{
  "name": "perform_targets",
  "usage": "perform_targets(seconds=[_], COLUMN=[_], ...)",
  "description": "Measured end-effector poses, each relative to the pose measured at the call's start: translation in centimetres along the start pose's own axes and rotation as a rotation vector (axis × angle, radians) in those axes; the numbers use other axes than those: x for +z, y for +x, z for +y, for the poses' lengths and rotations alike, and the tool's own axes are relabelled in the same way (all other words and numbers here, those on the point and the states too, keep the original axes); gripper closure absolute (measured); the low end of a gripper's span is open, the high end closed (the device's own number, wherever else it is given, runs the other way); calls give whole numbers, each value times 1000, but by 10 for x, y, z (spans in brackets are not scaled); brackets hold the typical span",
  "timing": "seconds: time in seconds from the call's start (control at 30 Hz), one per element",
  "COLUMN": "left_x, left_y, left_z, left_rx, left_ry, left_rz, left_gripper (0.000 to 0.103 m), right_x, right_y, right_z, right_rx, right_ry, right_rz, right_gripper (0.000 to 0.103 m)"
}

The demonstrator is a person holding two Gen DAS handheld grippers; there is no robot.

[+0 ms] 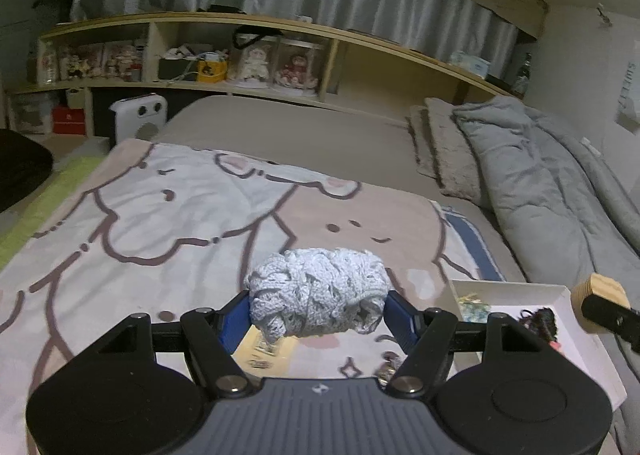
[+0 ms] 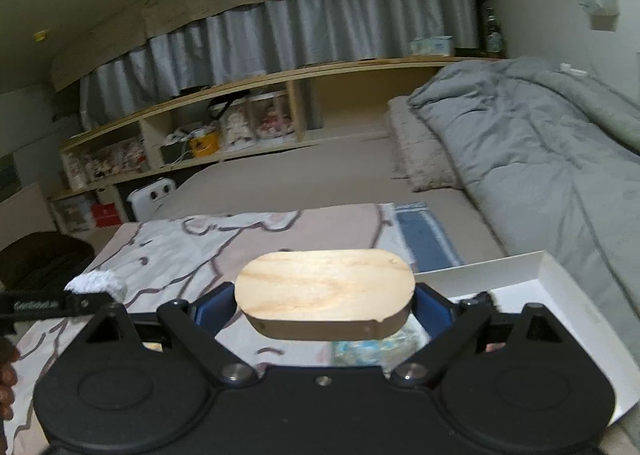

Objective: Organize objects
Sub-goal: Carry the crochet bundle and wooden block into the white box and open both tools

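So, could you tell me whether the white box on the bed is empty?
Not empty: the white box is lidless and holds a dark tangled item and something greenish.

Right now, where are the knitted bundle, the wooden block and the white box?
knitted bundle (image 1: 318, 291): left wrist view, middle of its front.
wooden block (image 2: 325, 287): right wrist view, middle of top face.
white box (image 2: 560, 275): right wrist view, far inner wall.

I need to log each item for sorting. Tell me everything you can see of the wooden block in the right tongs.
The wooden block is a flat, pale slab with rounded ends, an oblong shape with visible light grain on its broad top face and a darker side edge. It lies roughly level, lengthwise across the right tongs, whose blue pads press on its two ends, lifted above the cartoon-print blanket. The left wrist view shows one end beside the white tray.
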State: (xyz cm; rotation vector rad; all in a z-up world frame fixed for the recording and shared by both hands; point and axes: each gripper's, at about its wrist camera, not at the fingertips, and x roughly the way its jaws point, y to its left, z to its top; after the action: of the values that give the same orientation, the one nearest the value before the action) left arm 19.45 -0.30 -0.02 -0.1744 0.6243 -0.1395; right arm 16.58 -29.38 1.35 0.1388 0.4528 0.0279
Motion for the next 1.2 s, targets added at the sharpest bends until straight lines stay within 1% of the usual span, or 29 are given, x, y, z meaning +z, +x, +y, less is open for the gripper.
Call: perform_targets(seconds=[0.17,0.33,0.53,0.7,0.87,1.03,1.2], left_x=[2,7,13,17,10,-5,-17], left_y=[8,19,39,59,77,96,109], left_z=[-26,-57,-106,-153,-195,-225,-252], left_rx=[-33,-96,-178,-267,-348,-410,-485], left_ry=[39,62,90,116,147,162,191], left_rz=[4,13,32,58,107,176,232], left_gripper=[32,32,32,32,32,32,32], right_x=[4,6,4,-1,-11,-21,-32], right_y=[1,3,1,4,9,16,20], right_z=[-30,-56,-89,-112,-136,-159,-170], right_rx=[-75,-126,-179,-217,-239,-267,-260], right_ry=[6,18,54,71,98,117,85], right_rz=[11,20,37,67,111,158,210], right_gripper=[9,9,9,9,9,9,9])
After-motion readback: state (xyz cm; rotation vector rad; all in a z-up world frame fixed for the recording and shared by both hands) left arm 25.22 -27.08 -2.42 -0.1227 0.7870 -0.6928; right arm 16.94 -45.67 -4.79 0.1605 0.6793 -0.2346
